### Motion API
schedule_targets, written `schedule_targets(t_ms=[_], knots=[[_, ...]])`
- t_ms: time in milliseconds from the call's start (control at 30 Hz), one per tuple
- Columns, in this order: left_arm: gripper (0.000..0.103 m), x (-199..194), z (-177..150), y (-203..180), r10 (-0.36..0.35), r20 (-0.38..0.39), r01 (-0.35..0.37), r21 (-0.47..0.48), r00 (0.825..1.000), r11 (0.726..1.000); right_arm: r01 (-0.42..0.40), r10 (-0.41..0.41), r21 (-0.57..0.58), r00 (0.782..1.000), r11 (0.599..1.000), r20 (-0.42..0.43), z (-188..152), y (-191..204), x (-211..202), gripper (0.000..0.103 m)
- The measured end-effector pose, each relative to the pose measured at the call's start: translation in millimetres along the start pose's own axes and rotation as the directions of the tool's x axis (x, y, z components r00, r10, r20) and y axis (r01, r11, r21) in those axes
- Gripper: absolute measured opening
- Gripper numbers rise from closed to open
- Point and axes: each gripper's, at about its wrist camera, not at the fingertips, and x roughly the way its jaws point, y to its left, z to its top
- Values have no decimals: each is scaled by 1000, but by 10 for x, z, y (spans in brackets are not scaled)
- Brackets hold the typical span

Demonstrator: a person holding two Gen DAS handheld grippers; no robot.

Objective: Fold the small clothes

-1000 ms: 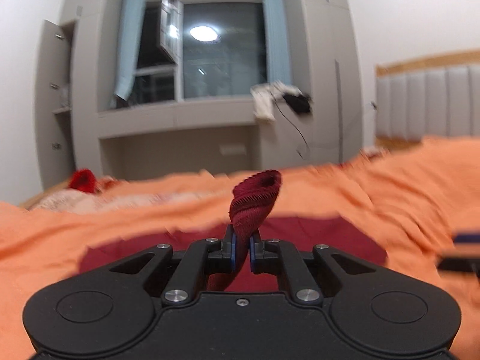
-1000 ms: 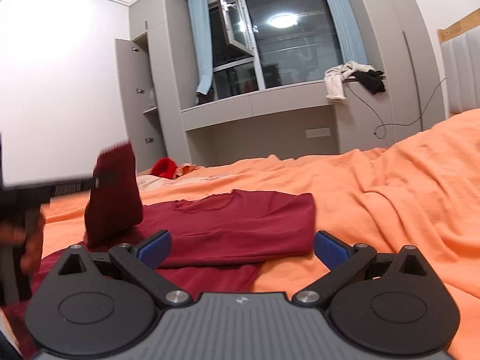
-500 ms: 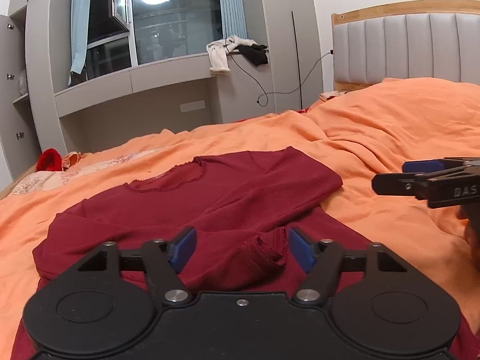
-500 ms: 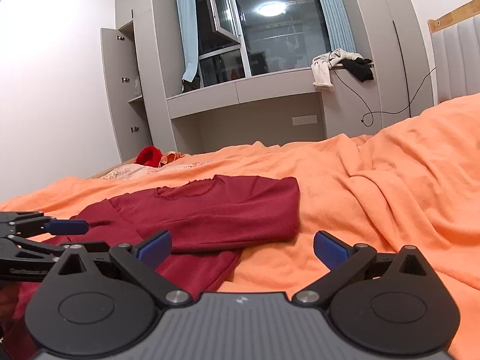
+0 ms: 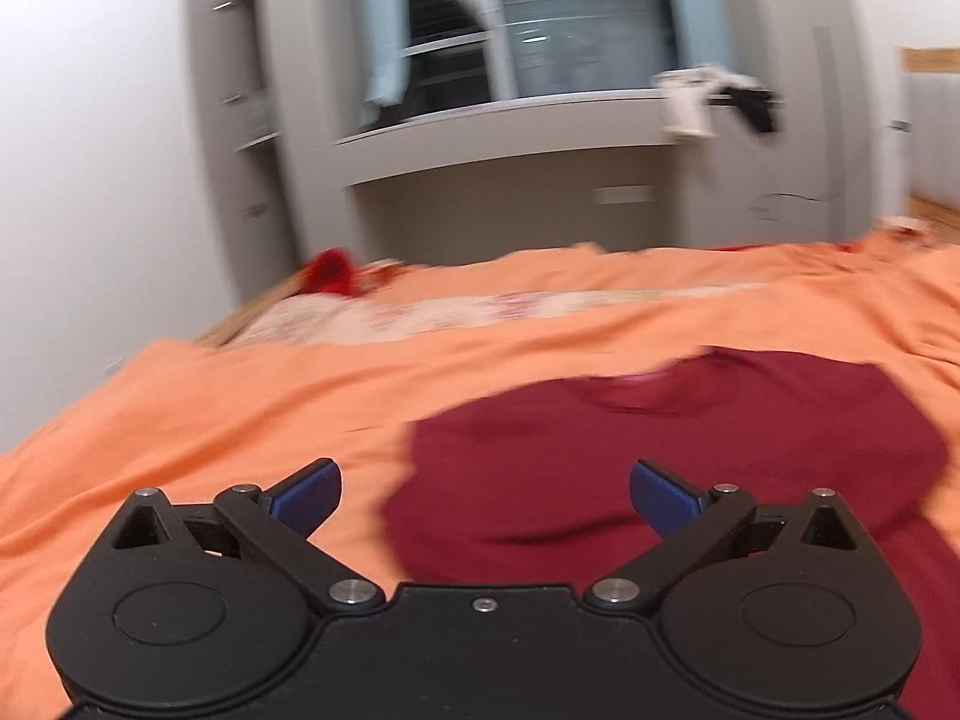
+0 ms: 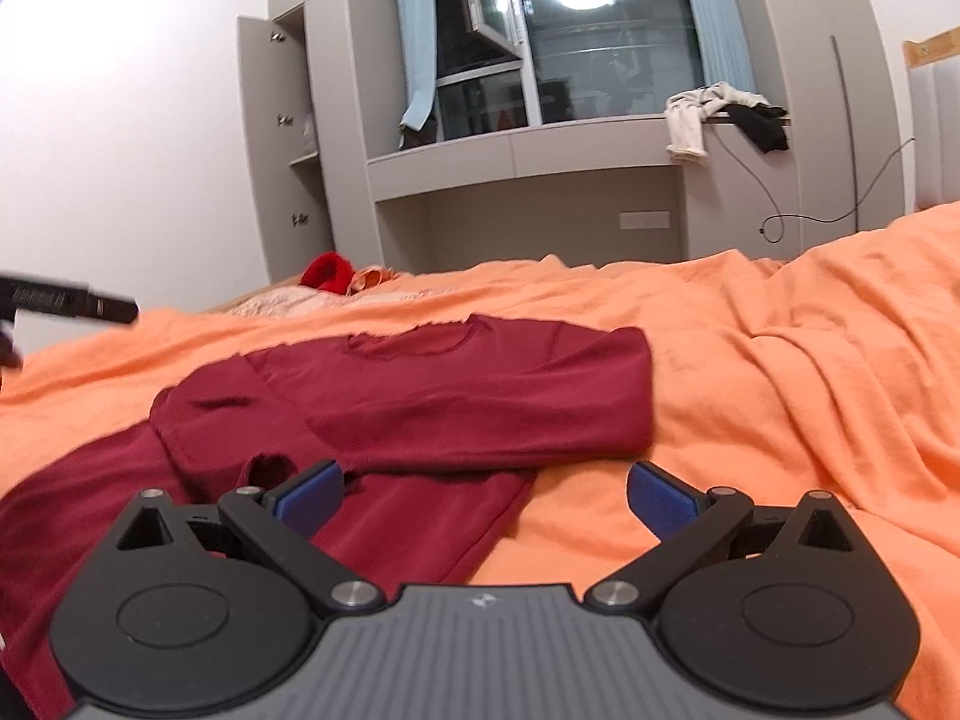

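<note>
Your left gripper [image 5: 485,492] hovers with its fingers apart and nothing between them, above the left edge of the dark red shirt [image 6: 444,396]. The shirt lies flat on the orange bed cover [image 6: 780,372], a sleeve folded across its body. Your right gripper [image 6: 485,492], fingers also spread and holding nothing, hangs over the shirt's lower right edge.
</note>
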Motion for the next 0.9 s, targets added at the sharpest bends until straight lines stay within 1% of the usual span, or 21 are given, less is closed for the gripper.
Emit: schedule_targets(t_ms=[33, 133, 200, 333, 367, 400, 433, 467, 567, 600, 633, 667, 700, 733, 767, 800, 867, 900], knots=[[102, 61, 15, 142, 16, -9, -17, -20, 1000, 1000, -1, 1, -5, 1000, 1000, -8, -14, 15, 17, 103], [102, 295, -4, 486, 12, -54, -17, -91, 998, 996, -4, 3, -14, 1000, 1000, -26, -39, 30, 59, 103], [102, 472, -64, 672, 23, -80, -34, -140, 997, 990, -5, 5, -19, 999, 1000, -37, -52, 36, 79, 103], [98, 830, -210, 910, 49, -131, -81, -252, 990, 964, -6, 5, -25, 999, 1000, -49, -84, 58, 103, 103], [97, 930, -244, 956, 44, -149, -87, -293, 988, 952, -7, 6, -28, 999, 1000, -50, -86, 66, 104, 103], [93, 1000, -275, 992, 34, -163, -85, -320, 986, 943, -9, 7, -31, 999, 999, -51, -86, 60, 101, 103], [89, 1094, -304, 1010, 14, -181, -77, -350, 983, 933, -10, 9, -33, 999, 999, -51, -87, 66, 102, 103], [87, 1180, -328, 1027, -6, -196, -69, -374, 981, 925, -14, 12, -34, 999, 999, -53, -86, 63, 100, 103], [79, 1383, -376, 1019, -39, -228, -60, -410, 973, 910, -22, 20, -34, 998, 999, -59, -82, 51, 105, 103], [73, 1441, -387, 1013, -42, -235, -61, -414, 971, 908, -24, 22, -32, 998, 999, -60, -79, 45, 103, 103], [55, 1492, -401, 1019, -48, -242, -60, -421, 969, 905, -26, 24, -30, 998, 999, -61, -79, 42, 104, 103], [45, 1541, -411, 1019, -56, -250, -58, -428, 967, 902, -28, 27, -27, 998, 999, -62, -78, 36, 105, 103], [25, 1571, -423, 1023, -73, -256, -49, -440, 964, 897, -30, 28, -25, 998, 999, -63, -78, 25, 102, 103], [13, 1583, -441, 1046, -102, -250, -27, -464, 963, 885, -31, 29, -24, 998, 999, -64, -75, 23, 104, 103], [9, 1577, -448, 1049, -122, -239, -9, -481, 963, 876, -31, 30, -23, 997, 999, -66, -75, 22, 106, 103], [6, 1564, -451, 1045, -125, -227, -2, -488, 966, 873, -31, 29, -23, 997, 999, -67, -75, 21, 106, 103], [5, 1499, -444, 1050, -101, -202, -12, -495, 974, 869, -31, 29, -23, 997, 999, -69, -74, 20, 107, 103], [4, 1467, -443, 1065, -83, -191, -26, -509, 978, 860, -30, 29, -23, 997, 999, -69, -74, 18, 104, 103]])
